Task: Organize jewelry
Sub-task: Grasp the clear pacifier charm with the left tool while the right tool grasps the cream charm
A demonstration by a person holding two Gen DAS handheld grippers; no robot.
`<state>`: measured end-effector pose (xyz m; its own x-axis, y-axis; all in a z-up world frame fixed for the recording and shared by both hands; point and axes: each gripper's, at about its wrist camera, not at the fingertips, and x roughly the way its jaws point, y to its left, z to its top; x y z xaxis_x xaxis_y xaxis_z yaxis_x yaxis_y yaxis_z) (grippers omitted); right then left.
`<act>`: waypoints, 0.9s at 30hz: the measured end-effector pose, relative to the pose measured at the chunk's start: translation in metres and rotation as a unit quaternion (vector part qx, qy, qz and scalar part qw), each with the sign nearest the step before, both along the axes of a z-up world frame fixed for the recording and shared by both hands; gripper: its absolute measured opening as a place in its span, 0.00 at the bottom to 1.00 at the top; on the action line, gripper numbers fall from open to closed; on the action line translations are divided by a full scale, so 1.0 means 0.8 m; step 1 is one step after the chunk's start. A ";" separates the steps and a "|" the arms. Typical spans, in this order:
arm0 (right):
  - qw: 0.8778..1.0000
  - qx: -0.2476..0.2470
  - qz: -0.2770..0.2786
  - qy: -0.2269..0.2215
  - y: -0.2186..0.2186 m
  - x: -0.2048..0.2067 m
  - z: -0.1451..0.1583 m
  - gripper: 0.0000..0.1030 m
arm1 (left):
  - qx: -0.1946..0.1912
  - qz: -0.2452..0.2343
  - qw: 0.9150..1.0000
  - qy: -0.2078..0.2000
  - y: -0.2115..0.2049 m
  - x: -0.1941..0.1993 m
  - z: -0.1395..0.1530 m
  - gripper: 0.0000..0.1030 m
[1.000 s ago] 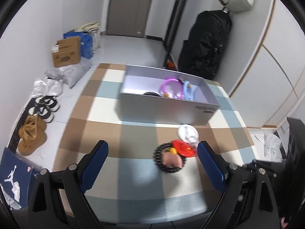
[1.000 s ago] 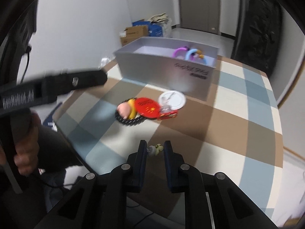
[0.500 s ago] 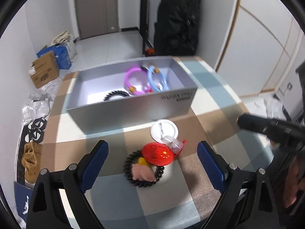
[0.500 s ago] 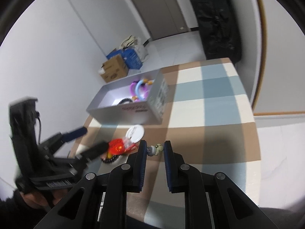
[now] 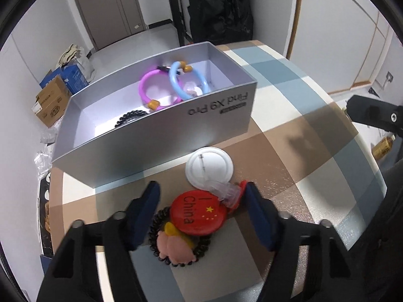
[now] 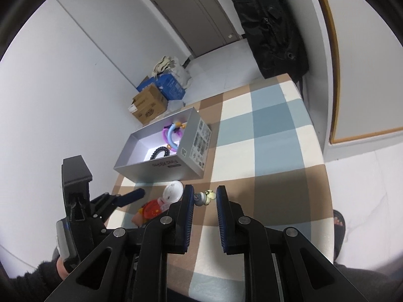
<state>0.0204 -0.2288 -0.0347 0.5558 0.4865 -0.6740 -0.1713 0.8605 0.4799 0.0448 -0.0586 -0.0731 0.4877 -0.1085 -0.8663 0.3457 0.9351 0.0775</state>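
Nearer now — checkered tabletop (image 5: 289, 115), grey door (image 5: 105, 7)

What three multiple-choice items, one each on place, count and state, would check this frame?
1. Where is the white badge?
A. inside the box
B. on the cloth between the box and the red badge
C. in the right gripper

2. How many plastic rings lie in the box?
A. two
B. four
C. none

3. What is the state of the left gripper?
A. shut on the white badge
B. clamped on the box wall
C. open, its fingers either side of the red badge

Key: 1 B, it lies flat on the checked cloth by the box wall, next to the red badge. 2 A, a purple ring and a blue ring. 3 C, the jaws have just been closing, but gaps remain beside the badge.
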 end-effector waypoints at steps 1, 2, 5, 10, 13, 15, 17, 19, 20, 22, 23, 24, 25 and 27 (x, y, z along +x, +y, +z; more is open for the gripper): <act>1.000 0.001 0.001 0.001 0.000 0.000 0.000 0.16 | 0.002 -0.005 1.000 0.002 -0.003 -0.001 -0.001 0.51; 1.000 0.002 0.002 0.001 0.001 0.001 0.000 0.16 | 0.002 -0.009 1.000 0.000 -0.005 -0.003 0.000 0.47; 1.000 0.007 0.004 -0.002 0.001 0.001 0.002 0.16 | -0.001 -0.018 1.000 0.003 -0.008 -0.005 0.002 0.29; 1.000 0.012 0.008 -0.004 0.003 0.003 0.002 0.16 | -0.032 -0.020 0.999 0.017 -0.008 -0.005 0.006 0.24; 1.000 0.013 0.010 -0.004 0.005 0.003 0.001 0.16 | -0.052 -0.013 0.998 0.021 -0.003 -0.004 0.010 0.24; 1.000 0.013 0.011 -0.004 0.006 0.002 0.001 0.16 | -0.066 -0.006 0.998 0.025 0.000 -0.002 0.011 0.24; 1.000 0.012 0.012 -0.004 0.007 0.002 0.001 0.16 | -0.079 0.003 0.996 0.028 0.005 0.000 0.014 0.24; 1.000 0.010 0.012 -0.004 0.008 0.002 0.001 0.16 | -0.088 0.008 0.996 0.025 0.009 0.000 0.018 0.24; 1.000 0.010 0.013 -0.004 0.008 0.002 0.000 0.16 | -0.093 0.010 0.995 0.023 0.010 0.000 0.021 0.24; 1.000 0.010 0.014 -0.004 0.010 0.002 -0.001 0.16 | -0.106 0.017 0.994 0.016 0.014 0.000 0.029 0.24; 1.000 0.010 0.014 -0.004 0.011 0.002 -0.002 0.16 | -0.111 0.020 0.994 0.013 0.016 0.000 0.033 0.24; 1.000 0.011 0.015 -0.005 0.012 0.001 -0.002 0.16 | -0.113 0.023 0.993 0.009 0.017 0.001 0.036 0.24; 1.000 0.012 0.018 -0.006 0.014 0.000 -0.002 0.16 | -0.118 0.028 0.993 0.003 0.019 0.000 0.043 0.24; 1.000 0.010 0.023 -0.013 0.019 -0.002 0.000 0.16 | -0.126 0.034 0.991 -0.005 0.023 0.001 0.050 0.24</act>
<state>0.0191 -0.2137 -0.0344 0.5497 0.5254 -0.6495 -0.2235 0.8416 0.4916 0.0459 -0.0403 -0.0330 0.5102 -0.2872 -0.8107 0.2808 0.9466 -0.1586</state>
